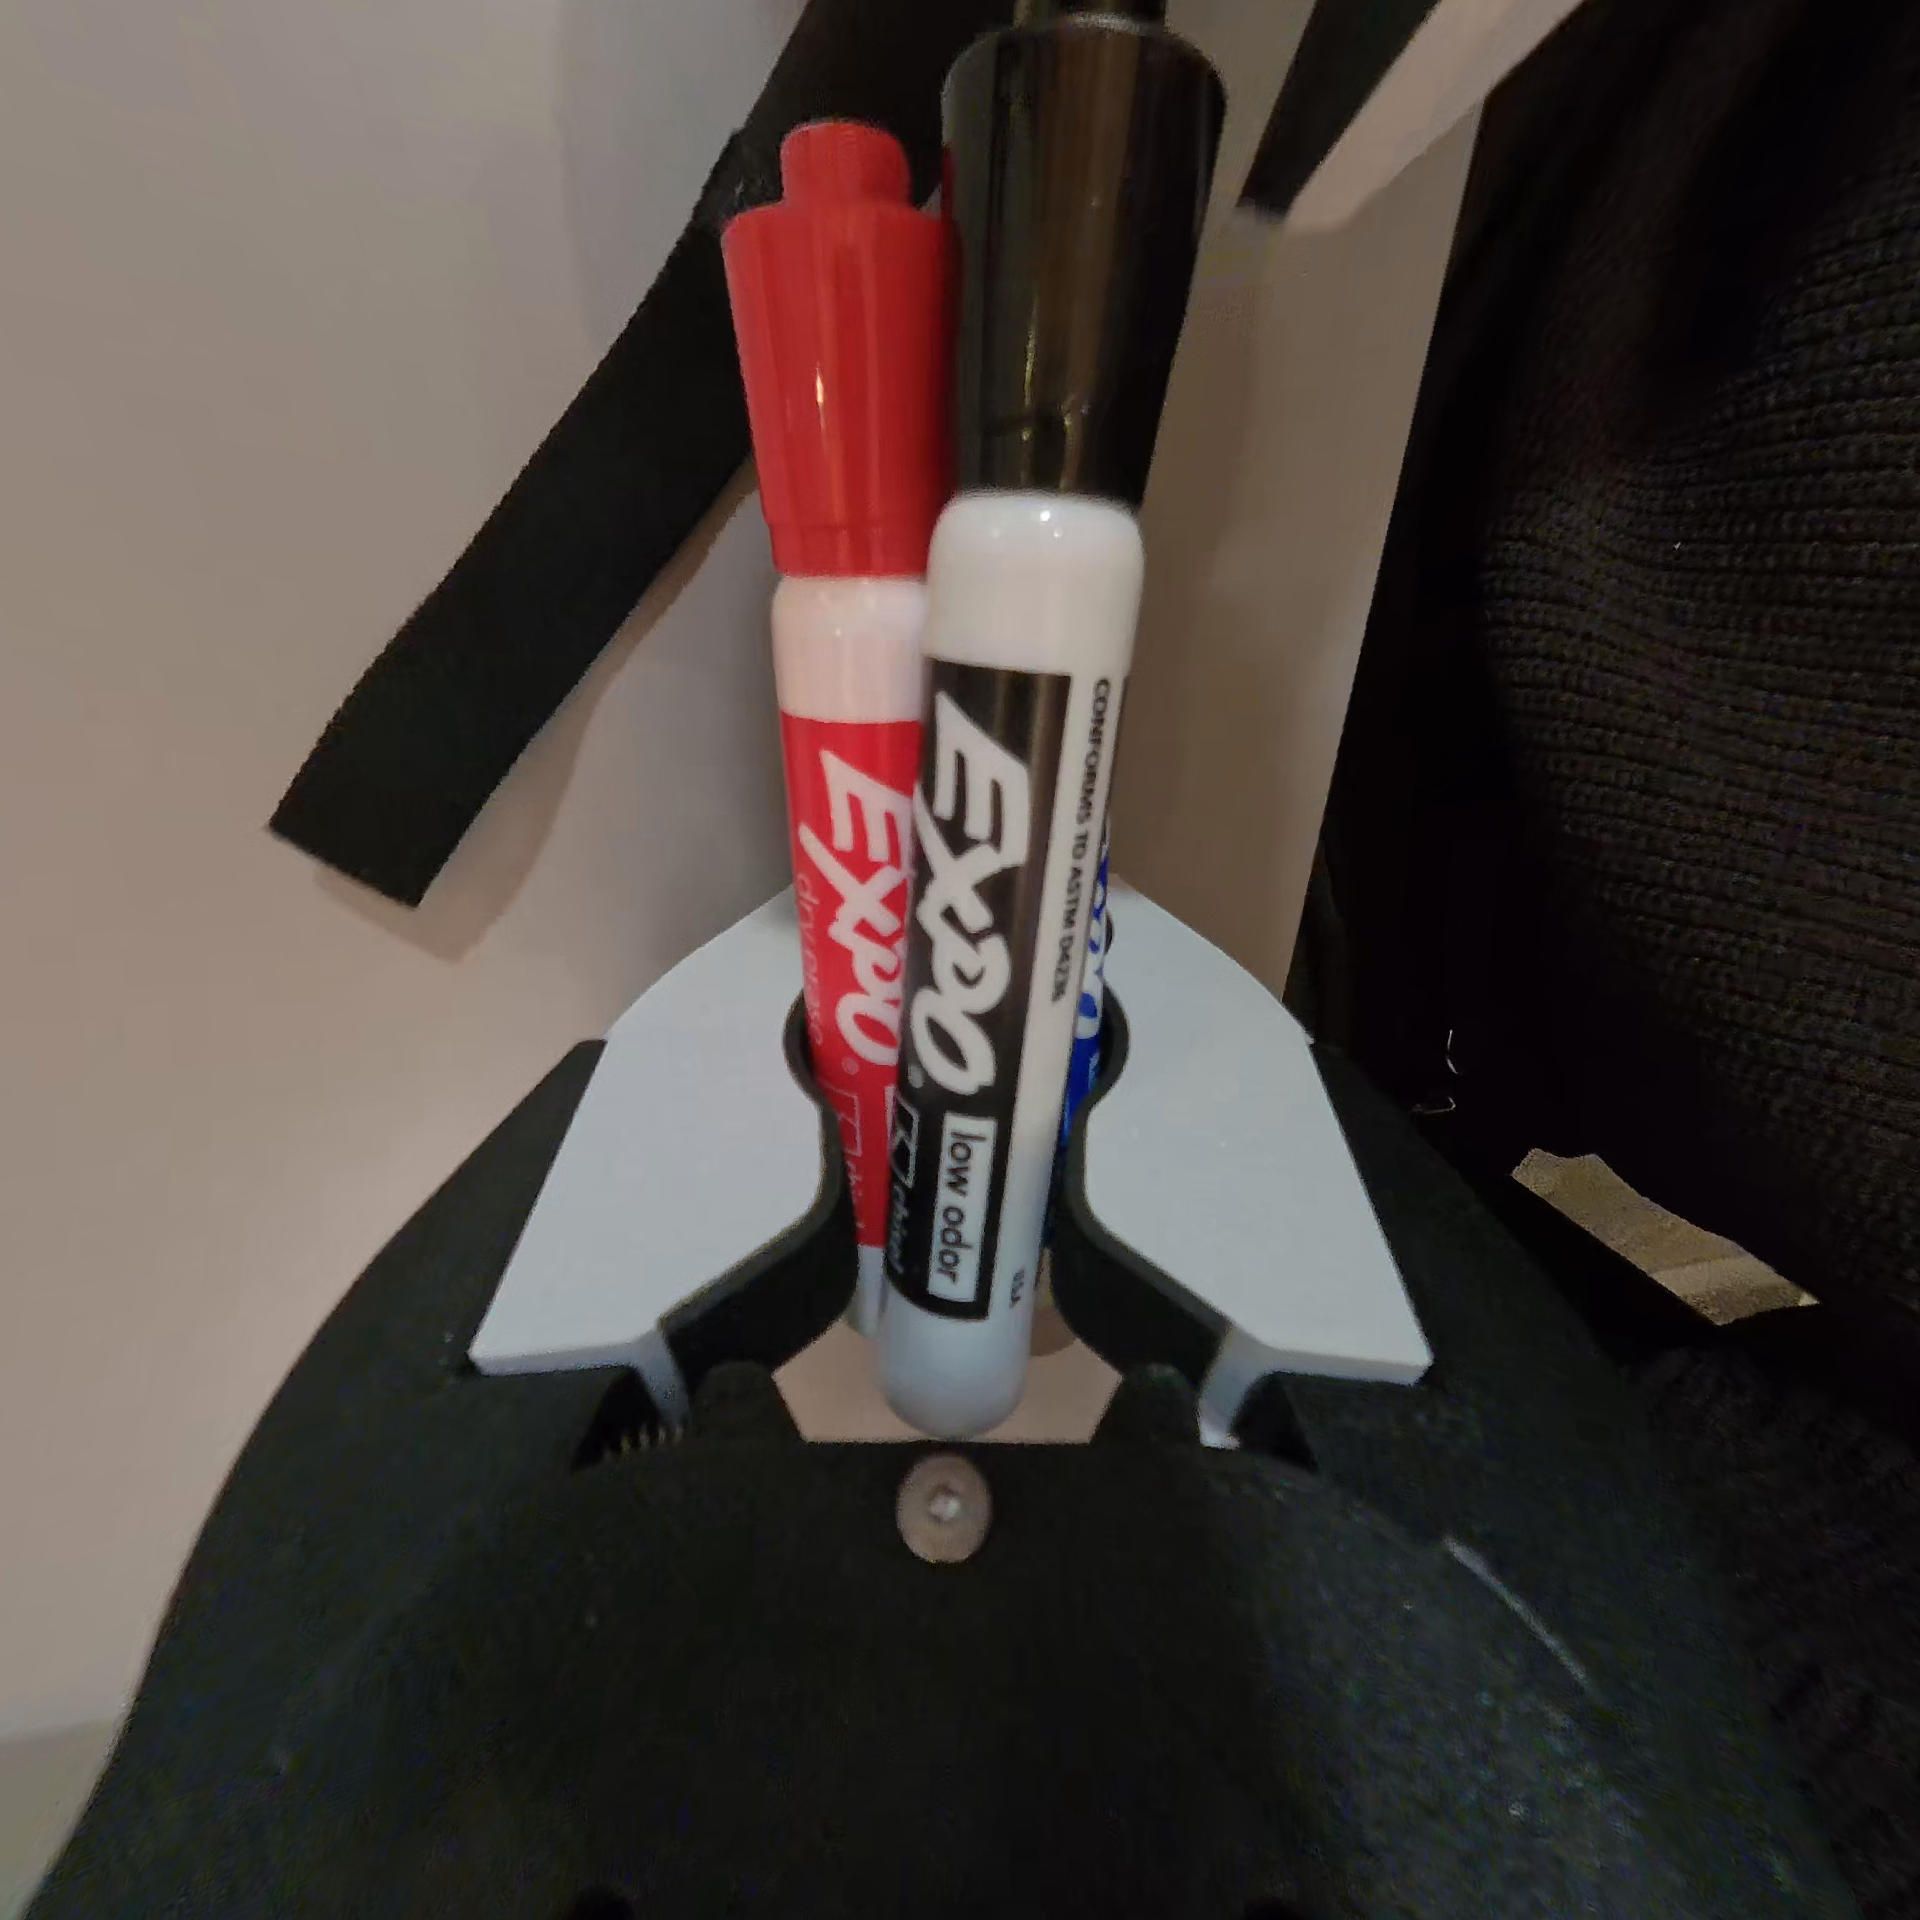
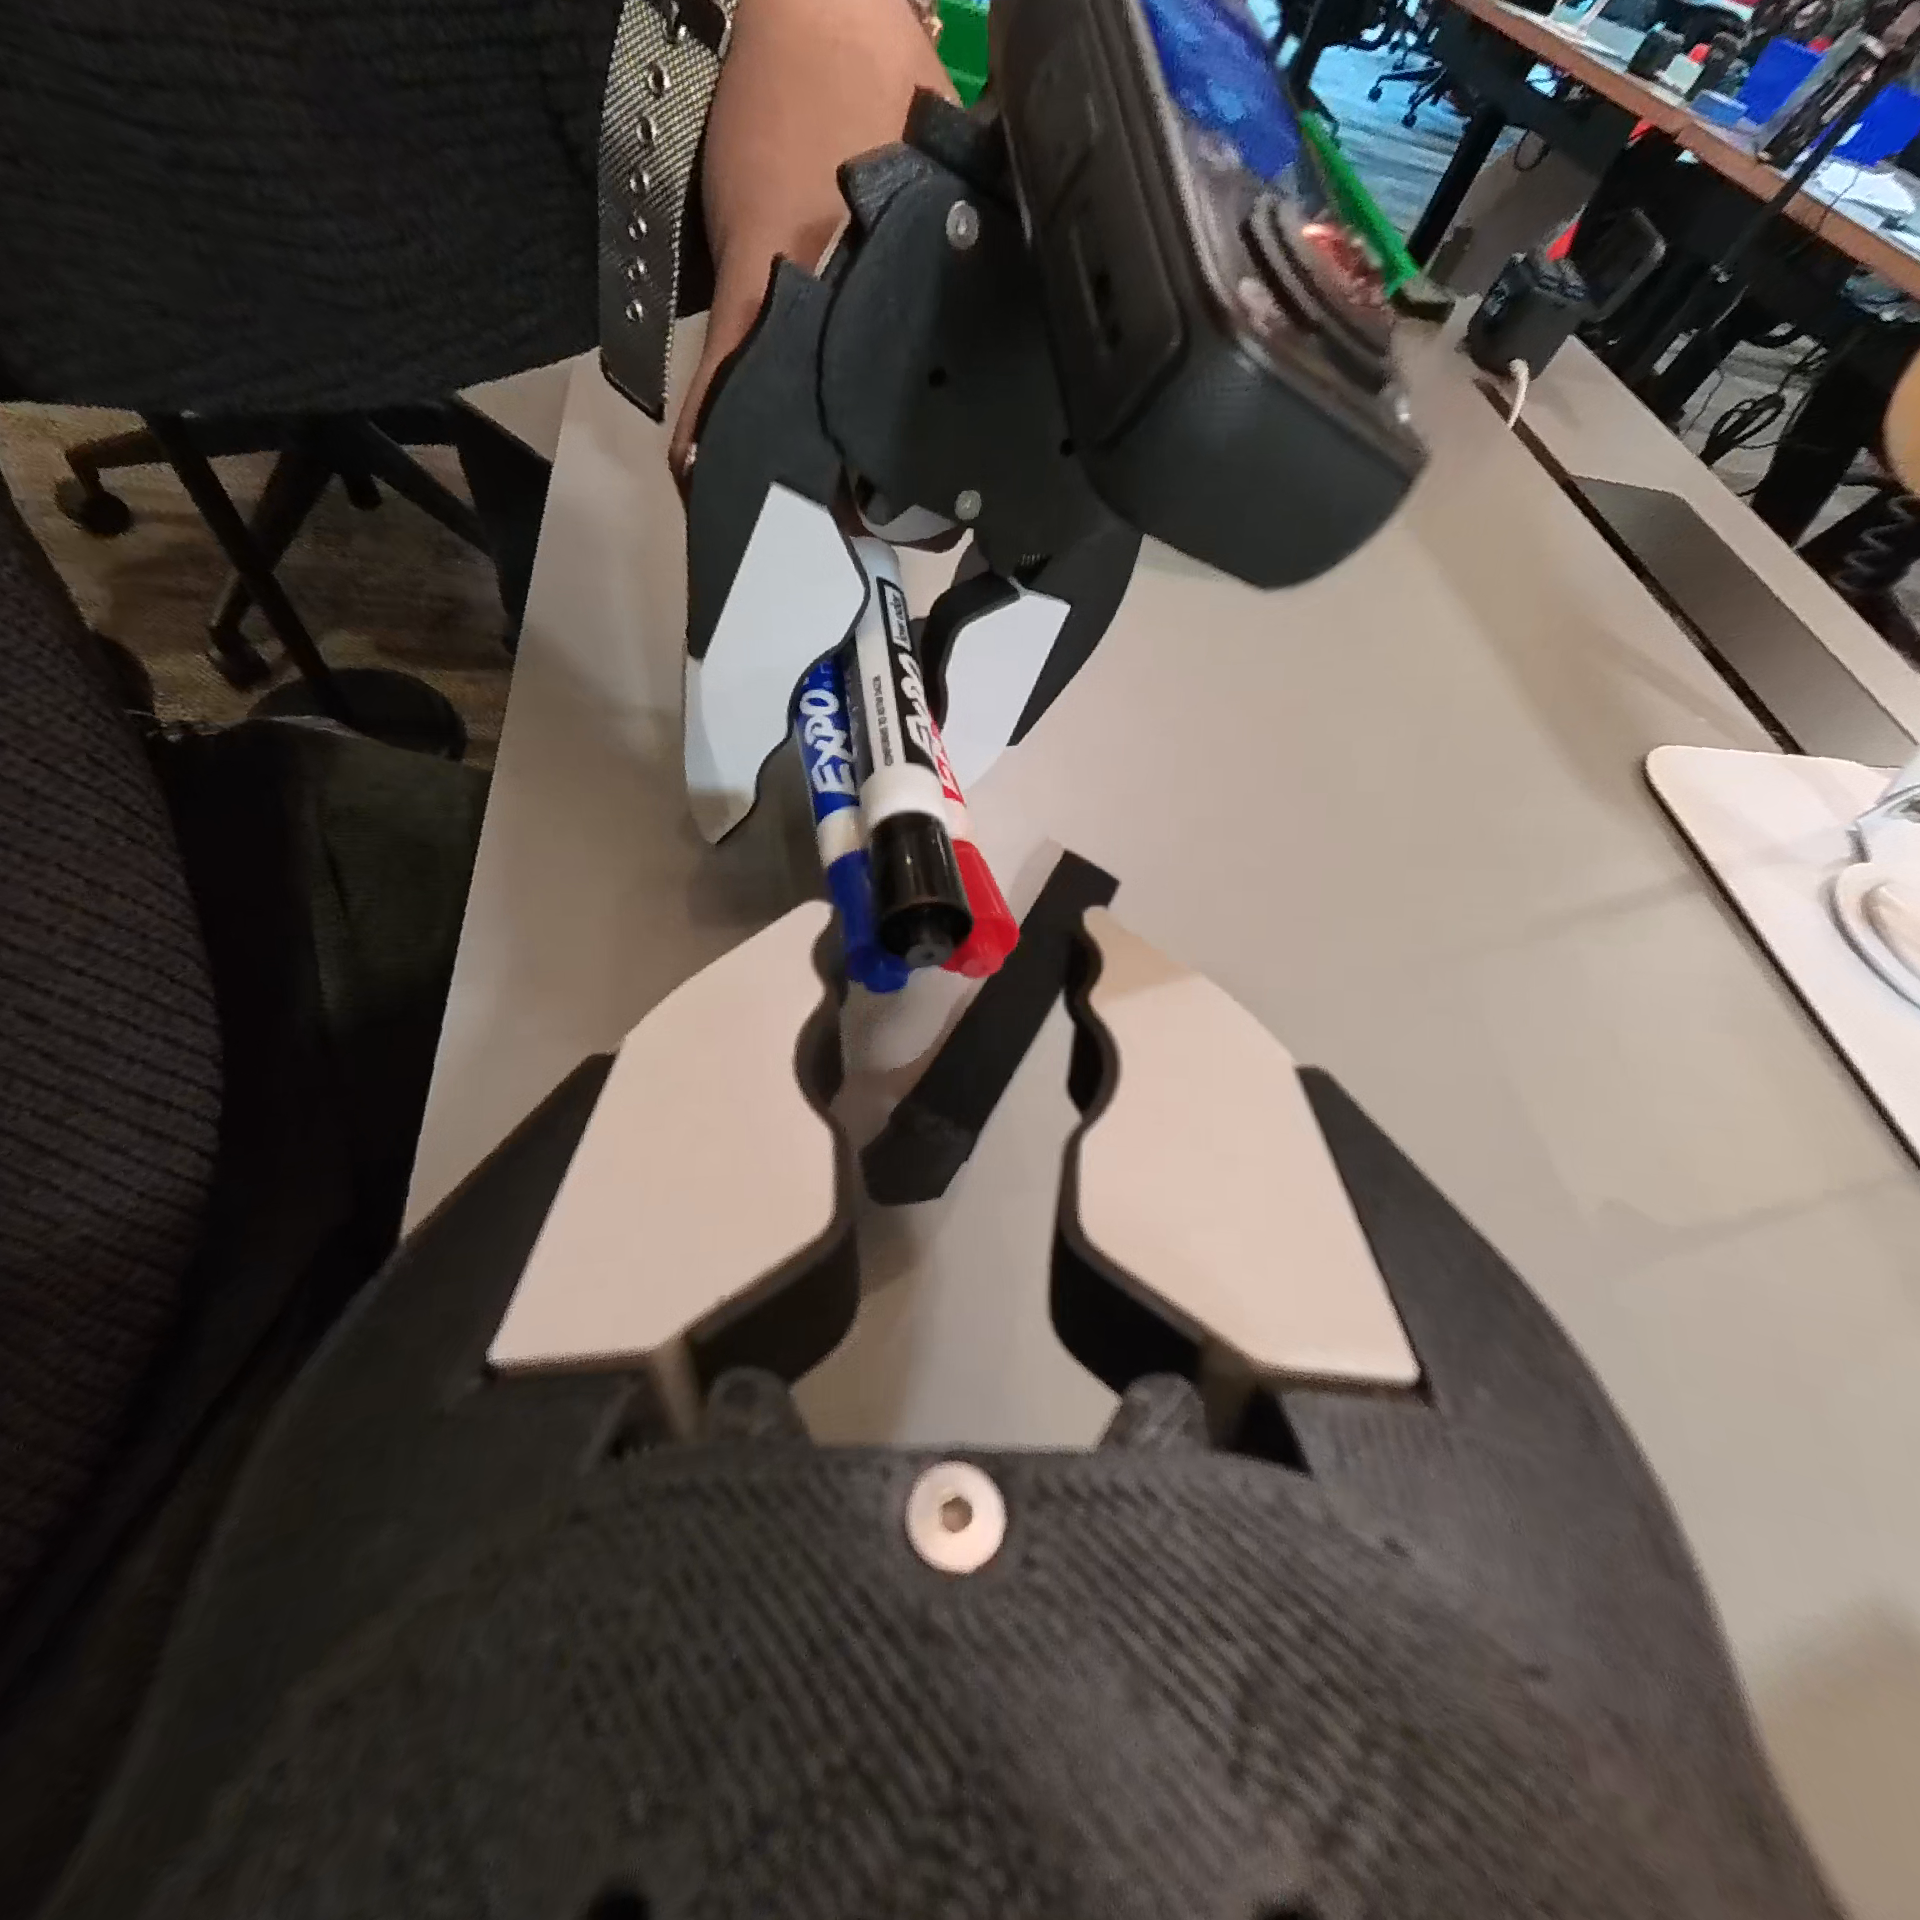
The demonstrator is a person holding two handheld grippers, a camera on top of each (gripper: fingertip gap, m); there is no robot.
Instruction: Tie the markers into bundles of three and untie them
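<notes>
The left gripper has its white-faced fingers pressed in on 3 dry-erase markers held as a cluster: a red-capped white marker, a black-capped white marker in front, and a blue-capped white marker mostly hidden behind them in the left wrist view. The right wrist view shows the cluster slanting down from those fingers, caps lowest and hanging just above the pale grey counter, near its left edge, past which a dark chair and carpet show. The right gripper holds its white-faced fingers a moderate way apart, and a flat black foam-like strap runs diagonally through the gap; whether either finger touches it cannot be told. The strap's far end lies just right of the marker caps. To the right, the counter is bare up to a white rounded-corner tray at the frame's edge. In the left wrist view, the strap lies left of the markers on pale surface, with dark knitted fabric close on the right.
</notes>
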